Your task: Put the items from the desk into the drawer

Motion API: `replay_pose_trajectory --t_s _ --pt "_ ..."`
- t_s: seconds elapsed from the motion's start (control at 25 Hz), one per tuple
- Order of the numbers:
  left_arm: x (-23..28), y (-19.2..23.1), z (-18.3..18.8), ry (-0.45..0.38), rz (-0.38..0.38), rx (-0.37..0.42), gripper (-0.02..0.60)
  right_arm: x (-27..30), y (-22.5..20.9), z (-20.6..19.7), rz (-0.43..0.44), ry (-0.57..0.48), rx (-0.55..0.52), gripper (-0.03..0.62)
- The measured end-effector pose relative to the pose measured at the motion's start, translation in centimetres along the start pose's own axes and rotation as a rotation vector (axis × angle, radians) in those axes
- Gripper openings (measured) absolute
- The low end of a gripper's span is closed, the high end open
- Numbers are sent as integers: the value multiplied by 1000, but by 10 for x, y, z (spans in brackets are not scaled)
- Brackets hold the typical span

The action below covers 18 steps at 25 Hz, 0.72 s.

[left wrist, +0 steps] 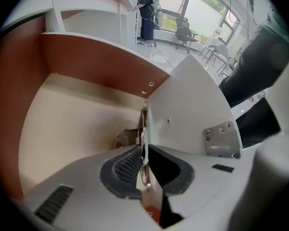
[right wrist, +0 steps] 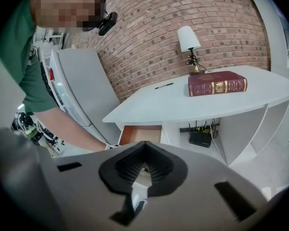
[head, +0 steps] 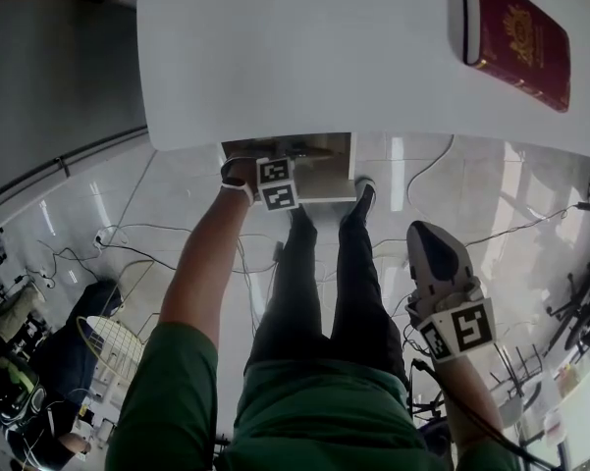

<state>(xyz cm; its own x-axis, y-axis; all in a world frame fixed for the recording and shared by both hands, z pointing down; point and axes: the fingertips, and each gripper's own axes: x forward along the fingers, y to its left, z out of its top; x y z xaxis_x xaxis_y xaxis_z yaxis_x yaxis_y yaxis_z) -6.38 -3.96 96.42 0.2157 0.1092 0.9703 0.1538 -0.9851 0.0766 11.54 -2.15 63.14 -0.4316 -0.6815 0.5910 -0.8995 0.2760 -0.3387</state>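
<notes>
The left gripper [left wrist: 143, 150] pointed steeply down into the open drawer [left wrist: 77, 124] under the front edge of the white desk [head: 304, 57]. Its jaws were closed on a thin metal clip [left wrist: 127, 137] with a small coil spring. The clip stood edge-on between the ribbed pads [left wrist: 127, 165], at the centre of the left gripper view. It sat over the pale drawer floor, beside the white drawer panel [left wrist: 187, 114]. Whether the clip touched the floor could not be determined.

The right gripper [head: 427, 238] was at the lower right of the head view, well apart from the drawer. Its jaws were closed together, with nothing between them.

A dark red book [head: 518, 39] lay flat on the desk at the upper right of the head view. In the right gripper view a pen [right wrist: 164, 85] lay on the desk to the left of the book, and a table lamp [right wrist: 190, 47] stood behind it
</notes>
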Motion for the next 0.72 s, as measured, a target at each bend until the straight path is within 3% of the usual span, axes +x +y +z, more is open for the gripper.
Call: replay_pose_trajectory --t_s 0.08,0.16,0.2,0.4,0.48,0.6,0.72 --pt "-3 -1 -1 11 10 9 24 -2 1 3 2 -9 1 4" --pt "-5 -1 0 14 23 5 122 -3 1 6 1 -14 -2 4" --pt "-6 -1 1 13 28 0 143 -4 0 7 1 -17 -5 5" --pt "-22 14 2 -4 92 -37 166 -7 -11 23 -11 -47 -39 5" --pt "-35 23 4 -25 130 -101 166 -11 -17 36 -24 -76 -45 5" --pt "-64 31 13 -97 163 -281 161 -19 -22 60 -51 -116 -74 4" --pt "-105 39 24 -208 236 -450 105 -24 -19 91 -47 -169 -115 5"
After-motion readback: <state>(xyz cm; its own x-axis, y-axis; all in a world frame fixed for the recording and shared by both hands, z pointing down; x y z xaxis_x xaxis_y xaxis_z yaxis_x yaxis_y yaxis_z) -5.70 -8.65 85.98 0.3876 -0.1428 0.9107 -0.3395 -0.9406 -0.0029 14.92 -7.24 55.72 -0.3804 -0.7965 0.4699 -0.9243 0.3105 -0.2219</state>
